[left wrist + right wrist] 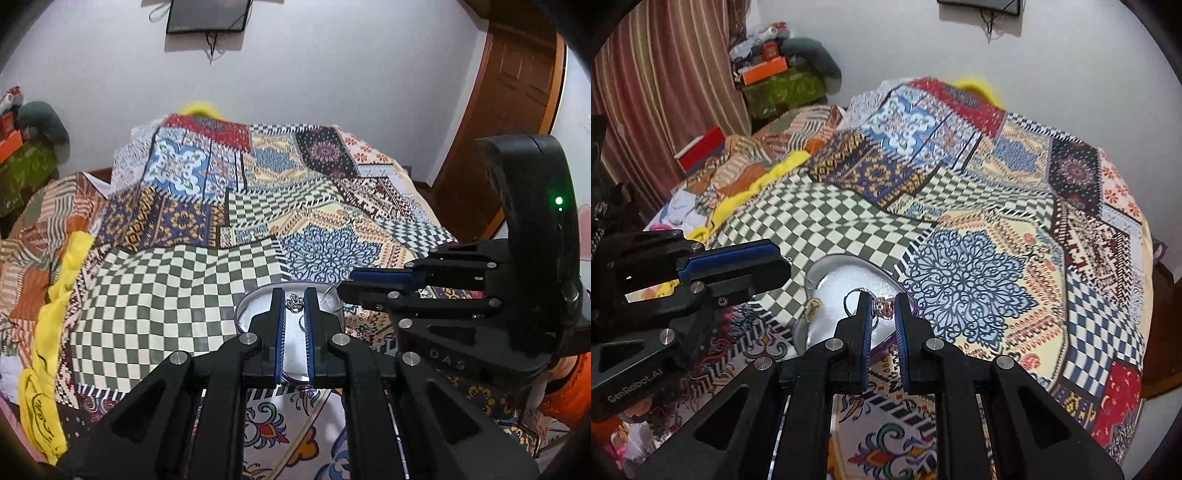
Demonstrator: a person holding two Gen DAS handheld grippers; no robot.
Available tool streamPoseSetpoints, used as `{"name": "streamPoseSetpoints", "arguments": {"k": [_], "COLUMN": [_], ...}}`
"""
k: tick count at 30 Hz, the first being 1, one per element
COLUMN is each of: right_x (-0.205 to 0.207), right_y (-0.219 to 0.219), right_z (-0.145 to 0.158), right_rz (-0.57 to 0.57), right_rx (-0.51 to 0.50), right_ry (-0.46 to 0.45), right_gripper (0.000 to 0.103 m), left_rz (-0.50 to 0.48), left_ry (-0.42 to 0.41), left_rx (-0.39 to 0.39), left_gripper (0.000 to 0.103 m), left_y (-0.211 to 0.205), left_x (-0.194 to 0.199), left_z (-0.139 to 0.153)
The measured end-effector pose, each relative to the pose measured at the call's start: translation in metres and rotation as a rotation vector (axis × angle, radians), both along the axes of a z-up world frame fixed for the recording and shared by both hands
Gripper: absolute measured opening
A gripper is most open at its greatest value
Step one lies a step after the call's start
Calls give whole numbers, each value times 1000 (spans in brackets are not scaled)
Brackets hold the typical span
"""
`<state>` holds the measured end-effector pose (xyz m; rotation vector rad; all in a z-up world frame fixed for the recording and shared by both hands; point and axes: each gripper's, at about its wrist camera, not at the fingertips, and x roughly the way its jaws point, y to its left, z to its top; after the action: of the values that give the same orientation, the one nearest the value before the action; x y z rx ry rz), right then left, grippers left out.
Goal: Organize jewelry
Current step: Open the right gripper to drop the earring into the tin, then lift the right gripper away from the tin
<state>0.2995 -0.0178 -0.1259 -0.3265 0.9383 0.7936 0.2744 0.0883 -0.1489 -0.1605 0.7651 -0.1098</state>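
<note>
Left wrist view shows my left gripper (294, 301) hovering over a shallow silver tray (248, 303) on the patchwork bedspread (177, 266), jaws parted with a gap, framing a small silver trinket (294, 303) at 12 o'clock. I cannot tell whether the pads touch it.

In the right view, my right gripper (884, 306) has its jaws narrowly apart around a glittery reddish piece (885, 305); whether it is actually pinched I cannot tell. A thin ring (852, 295) lies at 11 o'clock from those tips and a small gold piece (813, 307) at 9 o'clock, near the tray's rim.

I judge these bits feather-light, stiff, slick on metal and easily flicked away; best taken across the thickest part. My fingers hide much of the tray, and each piece is too small to identify.
</note>
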Motion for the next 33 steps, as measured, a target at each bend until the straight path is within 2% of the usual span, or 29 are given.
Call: {"name": "streamPoseSetpoints", "arguments": {"k": [5, 14, 24, 30, 33], "right_x": [9, 16, 6, -4, -10], "right_y": [4, 4, -6, -19, -26], "right_z": [-10, -13, -7, 1, 7], "right_rz": [3, 5, -7, -25, -37], "right_rx": [-22, -17, -37, -43, -40], "right_ry": [34, 54, 29, 7, -13], "right_gripper": [11, 11, 11, 19, 25], "left_rz": [-9, -29, -28, -18, -14], "left_ry": [43, 62, 97, 88, 82], "left_rx": [1, 10, 43, 54, 58], "left_gripper": [8, 8, 8, 10, 16], "left_y": [1, -2, -10, -12, -13], "left_x": [15, 25, 25, 14, 6], "left_z": [-16, -24, -29, -20, -13]}}
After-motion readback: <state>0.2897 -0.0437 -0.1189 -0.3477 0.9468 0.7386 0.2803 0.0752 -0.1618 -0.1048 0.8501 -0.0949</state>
